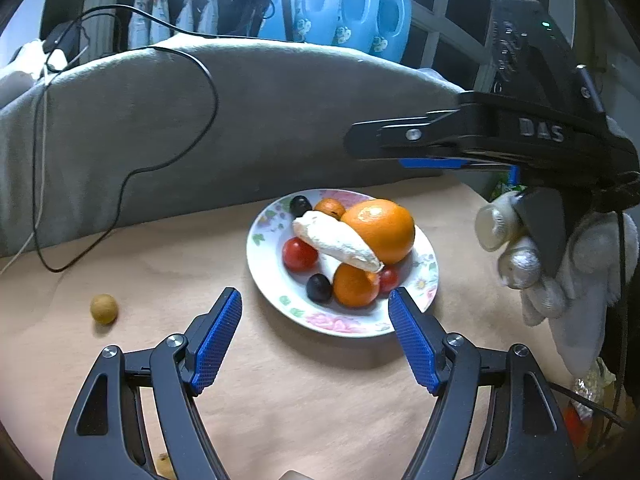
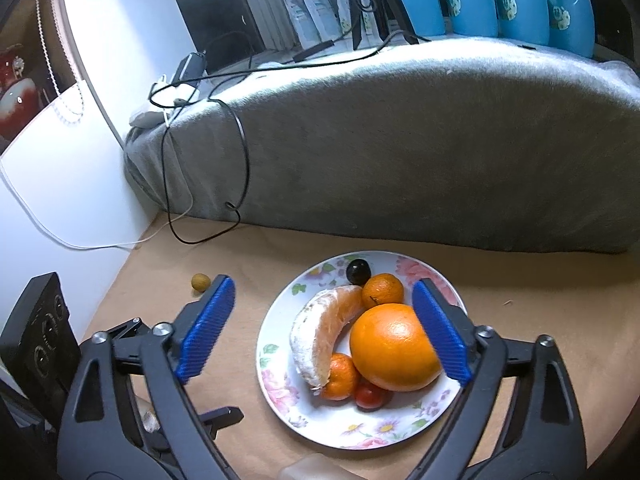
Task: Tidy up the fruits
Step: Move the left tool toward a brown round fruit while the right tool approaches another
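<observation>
Two tools hung over a brown surface (image 1: 280, 392), both aimed at a flowered plate (image 1: 276, 292) heaped with fruit. The left tool (image 1: 315, 306) stood with its blue pads spread wide and nothing between them, its tips just short of the plate's near rim. The right tool (image 2: 323, 295) was also spread wide; its pads pressed on nothing, though its right pad overlapped the big orange (image 2: 394, 346) in that view, and I could not tell whether it touched. On the plate, the big orange sat toward the right side, with a peeled citrus piece (image 2: 320, 334) leaning across the middle beside it. Two small mandarins lay there too, one (image 2: 382, 289) at the plate's far side and one (image 2: 340, 376) at its near side under the peeled piece. Red cherry tomatoes (image 1: 299, 255) and dark round fruits (image 1: 319, 287) filled the gaps. Off the plate, well to its left, a small tan round fruit (image 1: 104, 309) lay alone on the surface. Behind the plate ran a grey blanket roll (image 1: 240, 120), with blue bottles (image 1: 356, 4) beyond it.
</observation>
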`<action>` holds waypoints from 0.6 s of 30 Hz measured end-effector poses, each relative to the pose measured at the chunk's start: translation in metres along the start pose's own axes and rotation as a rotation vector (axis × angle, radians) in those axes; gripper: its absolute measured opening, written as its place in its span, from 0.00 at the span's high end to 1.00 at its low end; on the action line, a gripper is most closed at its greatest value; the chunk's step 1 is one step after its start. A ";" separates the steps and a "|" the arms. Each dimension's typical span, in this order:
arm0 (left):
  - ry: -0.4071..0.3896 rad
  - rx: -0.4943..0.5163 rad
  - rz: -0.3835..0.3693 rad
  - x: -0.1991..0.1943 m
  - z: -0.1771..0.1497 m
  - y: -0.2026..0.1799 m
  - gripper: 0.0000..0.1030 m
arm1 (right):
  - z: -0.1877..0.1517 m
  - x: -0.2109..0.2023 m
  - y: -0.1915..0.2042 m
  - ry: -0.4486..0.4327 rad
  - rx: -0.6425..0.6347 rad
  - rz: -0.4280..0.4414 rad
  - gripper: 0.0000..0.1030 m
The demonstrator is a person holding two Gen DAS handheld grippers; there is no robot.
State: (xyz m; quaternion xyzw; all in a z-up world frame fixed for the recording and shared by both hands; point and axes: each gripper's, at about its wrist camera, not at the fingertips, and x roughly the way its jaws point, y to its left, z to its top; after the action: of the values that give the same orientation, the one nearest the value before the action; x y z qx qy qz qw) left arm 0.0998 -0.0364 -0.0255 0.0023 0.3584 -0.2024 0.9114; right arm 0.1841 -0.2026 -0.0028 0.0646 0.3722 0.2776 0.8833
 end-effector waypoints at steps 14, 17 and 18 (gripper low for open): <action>0.014 -0.013 0.083 -0.017 -0.007 0.036 0.26 | -0.010 -0.017 0.028 -0.016 -0.036 0.014 0.09; 0.020 -0.020 0.108 -0.021 -0.009 0.048 0.26 | -0.015 -0.016 0.038 -0.005 -0.061 0.033 0.09; 0.023 -0.023 0.118 -0.021 -0.010 0.053 0.26 | -0.017 -0.015 0.042 0.003 -0.071 0.040 0.09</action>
State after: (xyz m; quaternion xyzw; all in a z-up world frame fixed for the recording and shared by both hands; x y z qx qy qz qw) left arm 0.0985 0.0214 -0.0268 0.0152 0.3703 -0.1441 0.9175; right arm 0.1453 -0.1775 0.0079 0.0401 0.3619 0.3085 0.8788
